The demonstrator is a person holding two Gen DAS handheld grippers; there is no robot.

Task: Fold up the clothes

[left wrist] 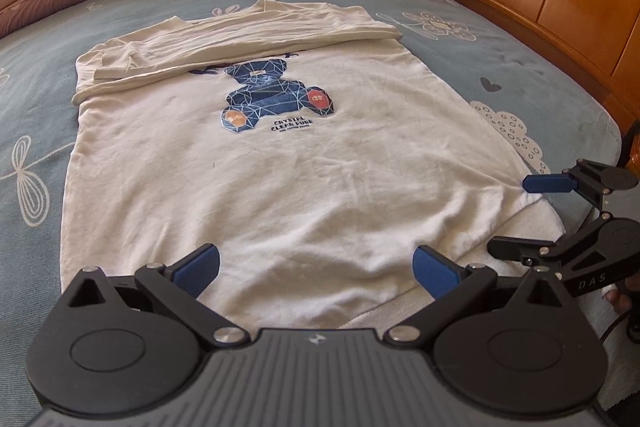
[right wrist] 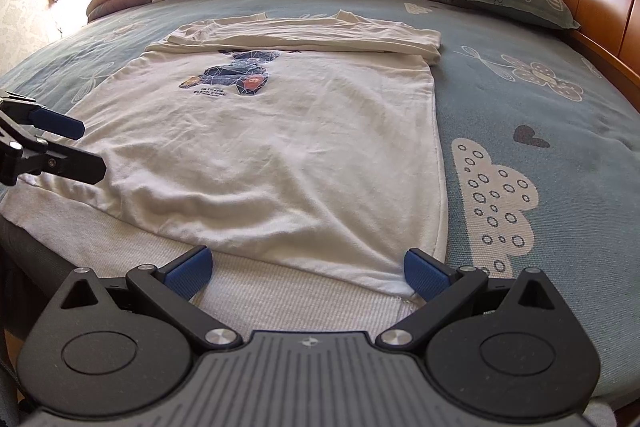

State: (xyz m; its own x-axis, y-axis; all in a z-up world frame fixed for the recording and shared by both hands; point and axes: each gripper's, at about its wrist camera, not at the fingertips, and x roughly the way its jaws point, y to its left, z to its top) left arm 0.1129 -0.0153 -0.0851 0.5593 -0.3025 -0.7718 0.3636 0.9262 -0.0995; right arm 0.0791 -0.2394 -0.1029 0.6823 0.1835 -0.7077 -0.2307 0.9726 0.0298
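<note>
Working the bottom-up fold: sleeves already folded over shirt [right wrist: 280, 131]; left claw [left wrist: 316, 269] and right claw [right wrist: 308, 269] spread wide at hem [right wrist: 288, 291], empty. Next, probably: pinch both hem corners, carry toward collar.

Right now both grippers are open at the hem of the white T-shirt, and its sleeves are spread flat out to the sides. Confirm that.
Not quite. The sleeves are not spread out: both lie folded in across the chest of the white T-shirt, as the right wrist view shows. The rest holds: left gripper and right gripper are open at the hem.
</note>
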